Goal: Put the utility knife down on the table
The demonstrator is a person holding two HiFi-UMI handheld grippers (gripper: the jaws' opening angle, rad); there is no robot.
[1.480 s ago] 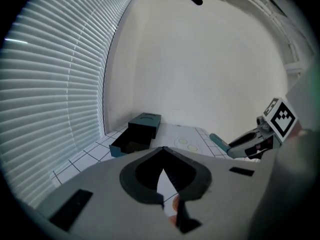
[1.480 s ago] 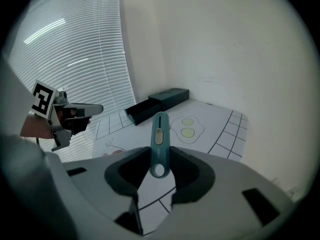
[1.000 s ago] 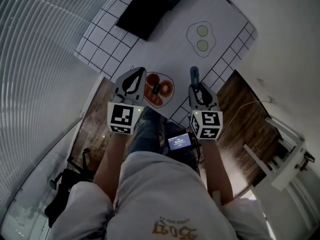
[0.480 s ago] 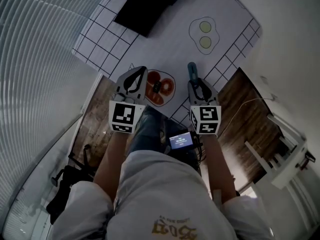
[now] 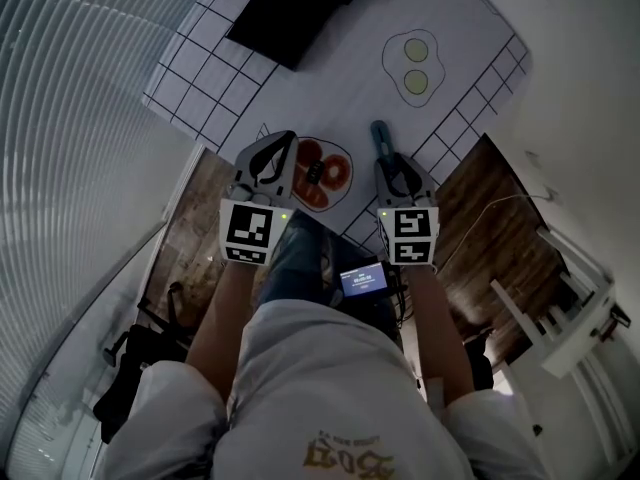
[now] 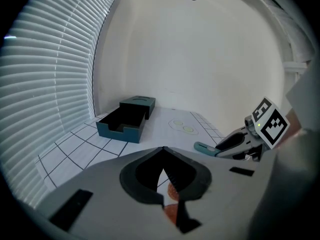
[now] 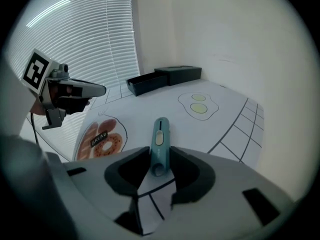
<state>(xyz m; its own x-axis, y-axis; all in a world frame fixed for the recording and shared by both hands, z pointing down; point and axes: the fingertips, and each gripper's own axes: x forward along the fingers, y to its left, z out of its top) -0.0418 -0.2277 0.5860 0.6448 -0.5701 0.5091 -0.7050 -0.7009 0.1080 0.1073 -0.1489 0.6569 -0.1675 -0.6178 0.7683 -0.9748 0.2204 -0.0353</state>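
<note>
Right now your right gripper (image 7: 159, 158) has its jaws clamped on the rear end of the utility knife (image 7: 160, 136). The knife's long axis runs straight on from the gripper's own line, with the slider side up and the free end pointing away from you. That end aims across the table (image 7: 235, 121), between the bagel drawing (image 7: 102, 136) on the left and the fried-egg drawing (image 7: 199, 105) further ahead.

From the head view, the knife (image 5: 381, 135) sticks out over the near part of the table, just past the edge. Whether it touches the surface I cannot tell; from the left gripper view its tip (image 6: 202, 146) looks to hang slightly above it. So the table lies directly beneath the knife, and the move is probably a short lowering with the handle kept level, then a release.

Your left gripper (image 6: 162, 153) has its jaws together on nothing. It sits beside the right one, over the bagel drawing and apart from the knife.
</note>
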